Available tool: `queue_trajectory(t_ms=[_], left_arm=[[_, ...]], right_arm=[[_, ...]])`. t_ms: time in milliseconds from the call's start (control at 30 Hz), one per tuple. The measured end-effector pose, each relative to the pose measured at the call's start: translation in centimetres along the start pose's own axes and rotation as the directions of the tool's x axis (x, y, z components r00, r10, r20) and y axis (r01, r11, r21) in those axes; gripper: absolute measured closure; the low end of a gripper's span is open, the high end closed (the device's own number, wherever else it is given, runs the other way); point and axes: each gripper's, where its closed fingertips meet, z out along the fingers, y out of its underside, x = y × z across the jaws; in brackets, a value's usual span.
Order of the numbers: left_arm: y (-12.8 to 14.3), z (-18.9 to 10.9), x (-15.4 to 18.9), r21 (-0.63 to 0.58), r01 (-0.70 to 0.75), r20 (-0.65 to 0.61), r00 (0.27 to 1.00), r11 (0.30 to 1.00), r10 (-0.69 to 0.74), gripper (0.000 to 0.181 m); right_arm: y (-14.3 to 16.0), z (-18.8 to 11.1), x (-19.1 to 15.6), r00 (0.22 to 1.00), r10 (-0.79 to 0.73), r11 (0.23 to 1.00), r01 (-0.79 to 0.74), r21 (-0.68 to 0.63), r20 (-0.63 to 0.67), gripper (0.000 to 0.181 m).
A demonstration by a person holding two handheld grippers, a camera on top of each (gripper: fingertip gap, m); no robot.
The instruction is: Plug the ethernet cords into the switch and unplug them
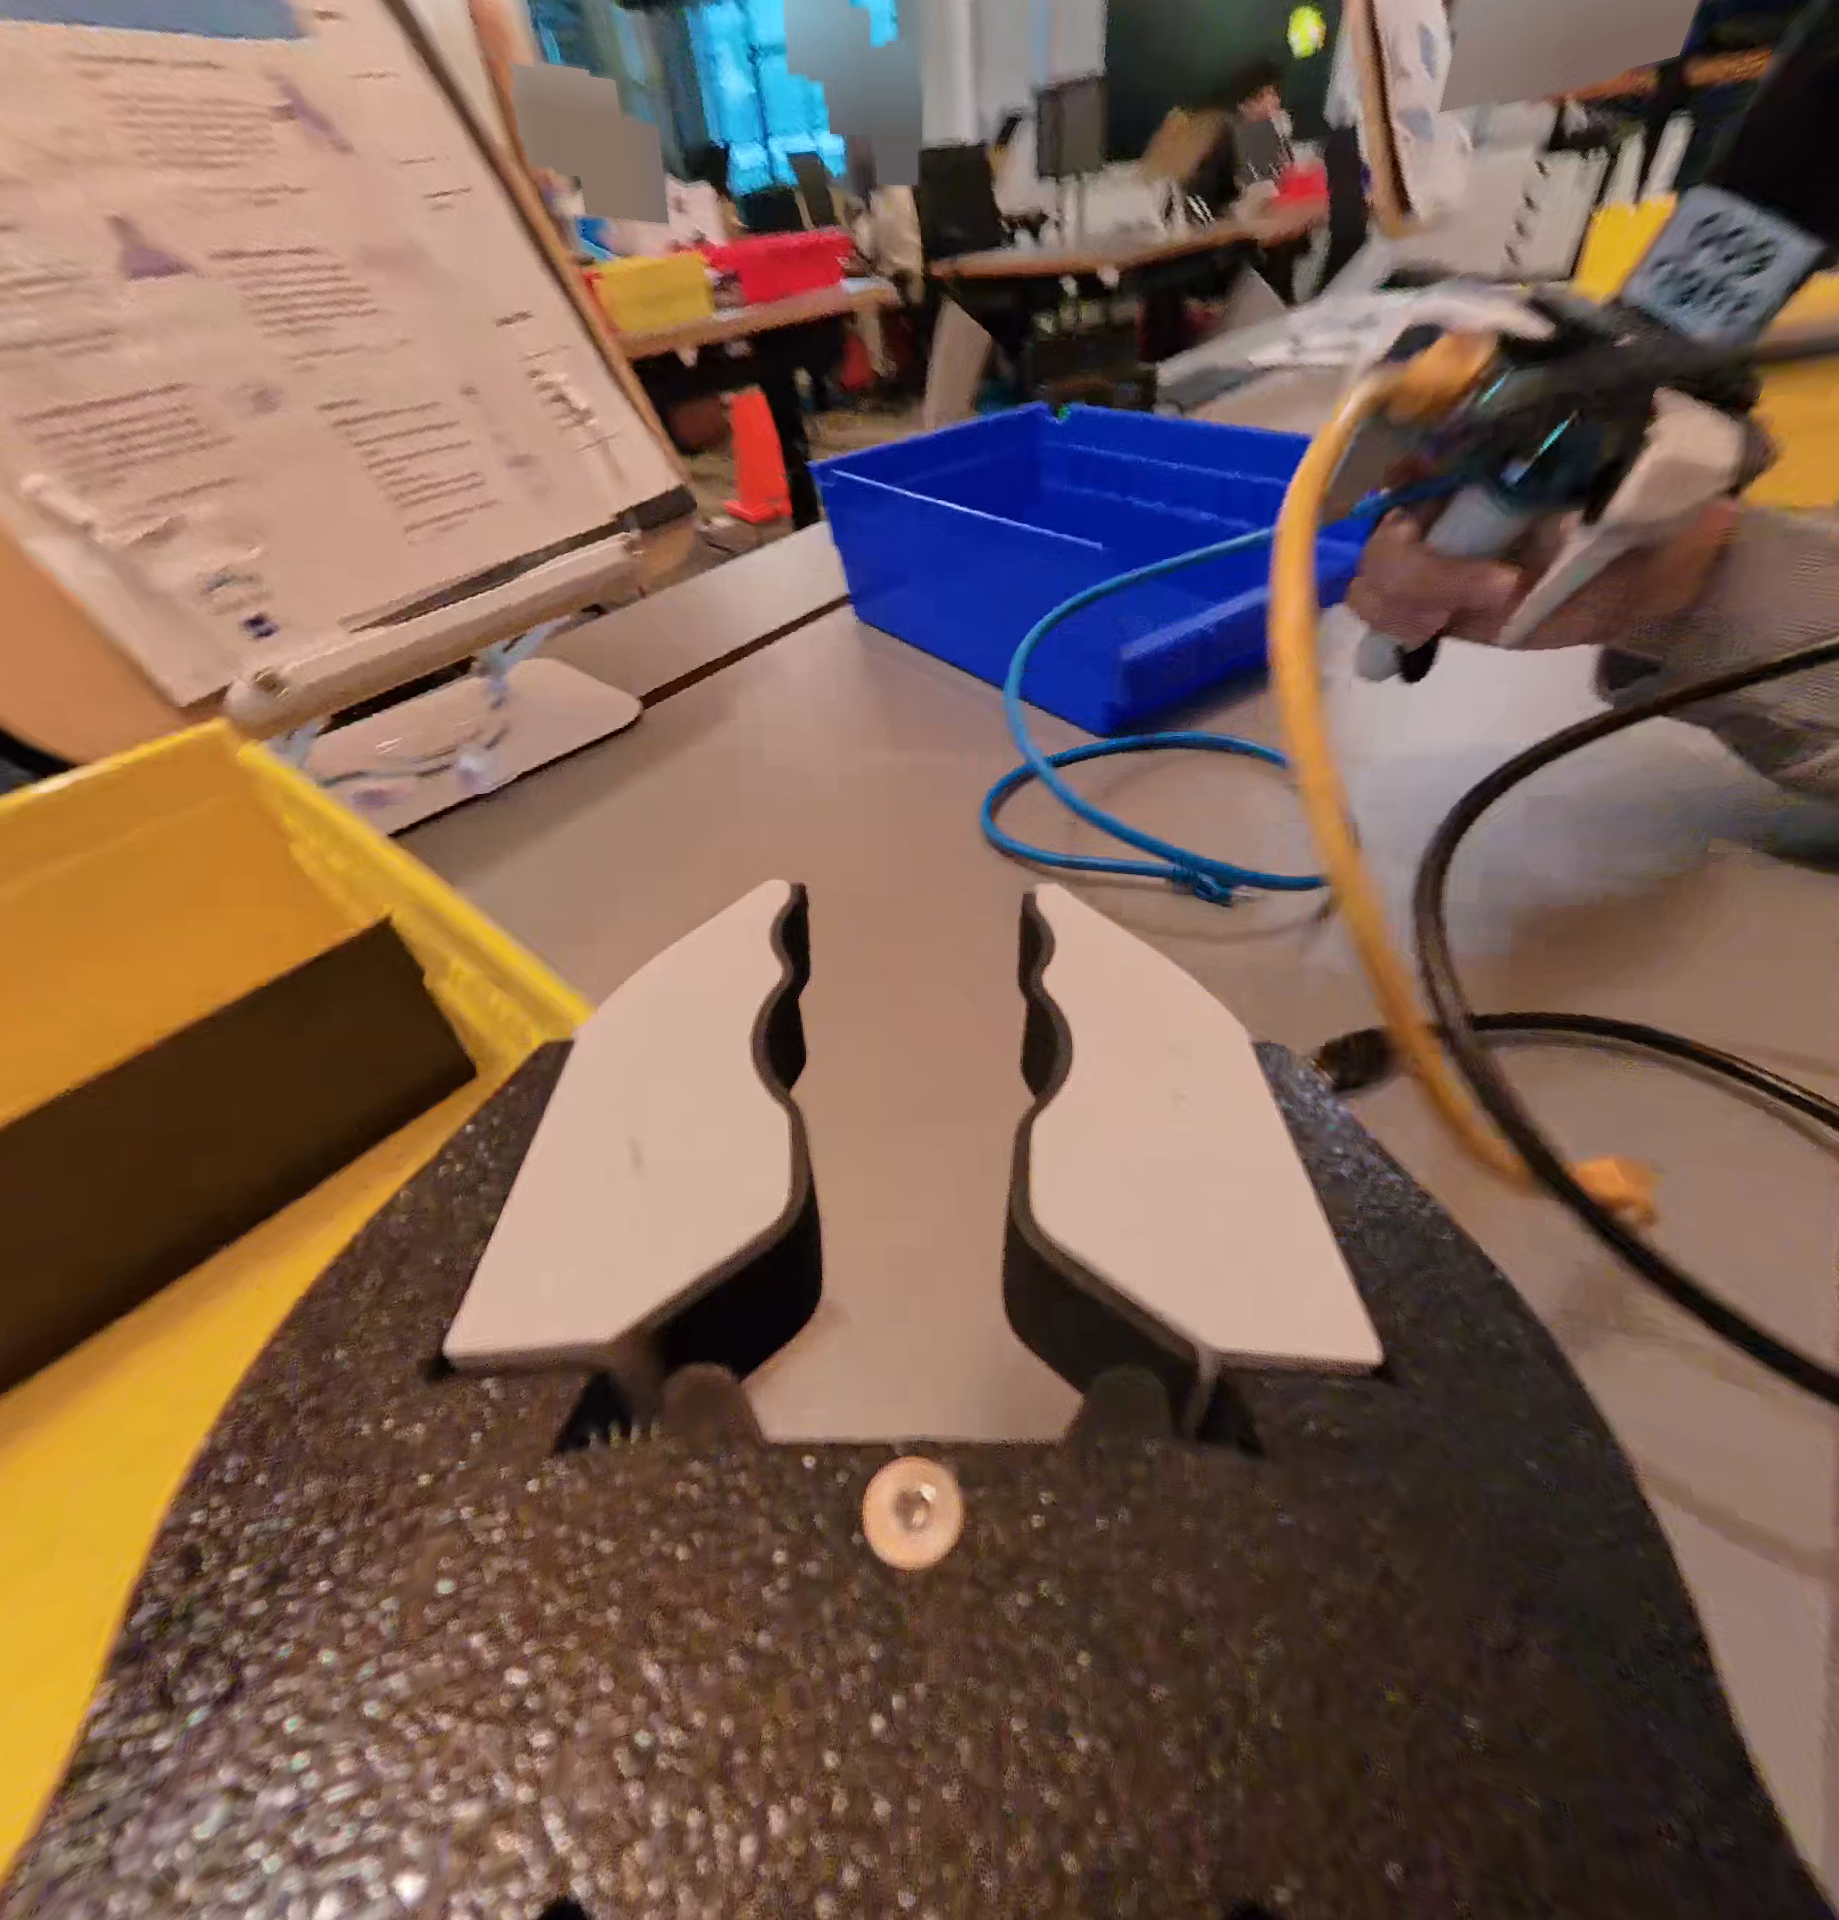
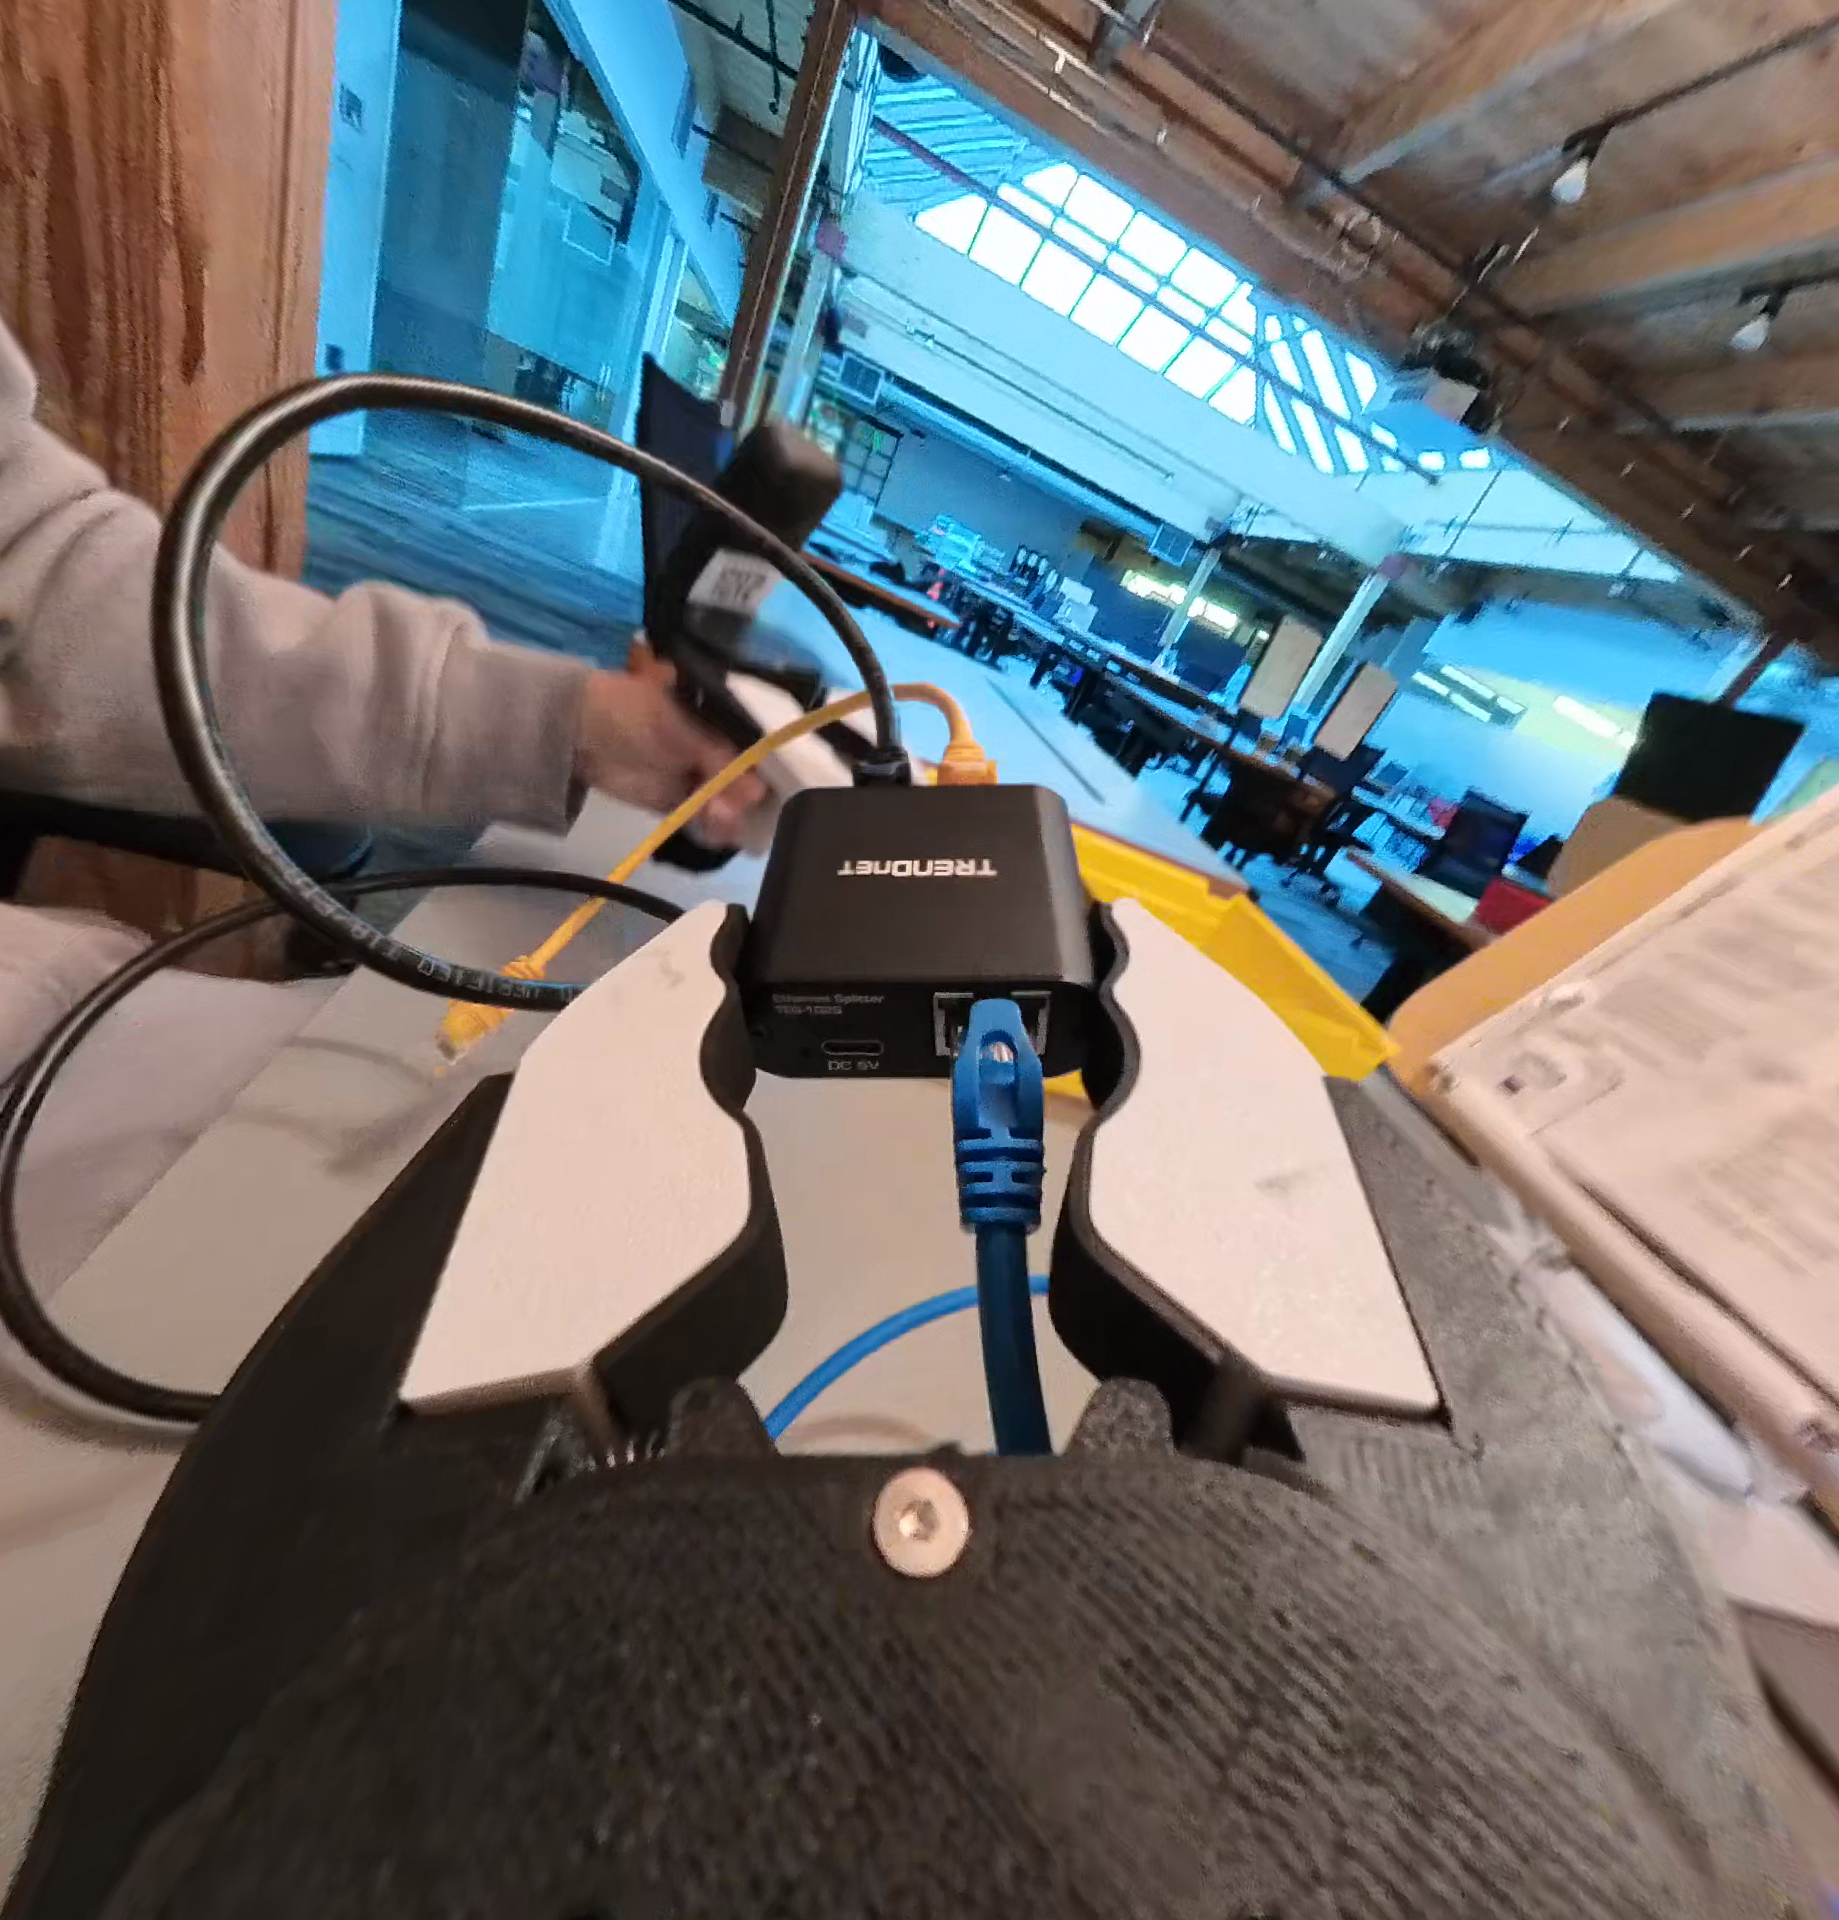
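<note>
Bright skylight (image 2: pixel 1133 281) daylight, bluish cast, fisheye-warped edges, motion-blurred background, soft shadows.

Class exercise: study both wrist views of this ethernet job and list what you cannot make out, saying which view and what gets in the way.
- Switch far-side ports, right wrist view: its own body hides where the black cord and yellow cord enter.
- Switch in the left wrist view: motion blur and the right gripper cover it.
- Blue cord far end: cut off below the fingers.

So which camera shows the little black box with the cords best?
The right wrist view: the small black switch box sits close and sharp between that gripper's fingers. The left wrist view shows it only far off, blurred, mostly hidden.
</note>
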Motion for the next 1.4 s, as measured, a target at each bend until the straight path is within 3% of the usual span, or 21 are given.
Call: queue_trajectory(t_ms=[133,233,400,500,633,733,800,900,967,1033,1133,1267,1333,1400], left_arm=[[1.5,-0.7,-0.8,0.075,0.112,0.025,0.993,0.991,-0.115,0.143],[2.0,-0.4,-0.8,0.082,0.092,0.035,0.995,0.992,-0.095,0.144],[3.8,0.6,0.0,0.043,0.055,0.014,0.998,0.998,-0.056,0.144],[3.9,0.6,0.2,0.039,0.039,0.016,0.999,0.999,-0.039,0.145],[3.7,0.5,0.4,0.056,0.013,0.024,1.000,0.998,-0.015,0.148],[3.8,0.5,0.4,0.051,0.005,0.030,1.000,0.999,-0.007,0.149],[3.8,0.6,0.5,0.044,-0.009,0.029,1.000,0.999,0.007,0.150],[4.2,0.9,0.8,0.015,-0.036,0.027,0.999,0.999,0.035,0.151],[4.4,1.2,1.0,-0.007,-0.048,0.022,0.999,0.999,0.048,0.151],[4.6,1.3,1.0,-0.024,-0.054,0.024,0.998,0.998,0.055,0.152],[4.8,1.5,1.2,-0.038,-0.061,0.018,0.998,0.997,0.061,0.152],[4.6,1.3,1.2,-0.020,-0.065,0.021,0.998,0.998,0.065,0.153],[4.4,1.1,1.1,-0.009,-0.059,0.025,0.998,0.998,0.059,0.155],[4.5,1.1,1.0,-0.009,-0.046,0.027,0.999,0.999,0.047,0.155]], right_arm=[[-5.6,0.4,2.2,0.995,-0.098,0.995,0.098,0.022,0.006,0.119],[-10.7,-0.4,5.1,0.986,-0.166,0.985,0.166,0.050,0.005,0.119],[-17.7,-3.8,12.2,0.958,-0.272,0.961,0.275,0.022,-0.094,0.119],[-19.5,-6.2,16.9,0.929,-0.328,0.944,0.321,-0.071,-0.170,0.119],[-18.1,-9.9,22.7,0.891,-0.389,0.908,0.327,-0.264,-0.234,0.119],[-15.2,-13.1,25.8,0.863,-0.460,0.814,0.317,-0.487,-0.208,0.118],[-13.8,-15.3,27.4,0.828,-0.539,0.685,0.326,-0.651,-0.153,0.118],[-11.6,-18.8,28.9,0.801,-0.599,0.382,0.309,-0.871,0.021,0.119],[-10.5,-20.9,29.5,0.788,-0.597,0.159,0.304,-0.939,0.154,0.119],[-9.7,-21.5,29.5,0.792,-0.567,0.053,0.310,-0.949,0.227,0.119],[-9.6,-21.3,29.6,0.787,-0.567,0.022,0.311,-0.950,0.245,0.119],[-12.3,-22.0,31.3,0.751,-0.622,0.000,0.282,-0.959,0.221,0.119],[-14.4,-22.2,32.3,0.735,-0.659,0.056,0.263,-0.963,0.162,0.119],[-15.6,-22.0,33.0,0.736,-0.673,0.168,0.236,-0.957,0.064,0.119]])
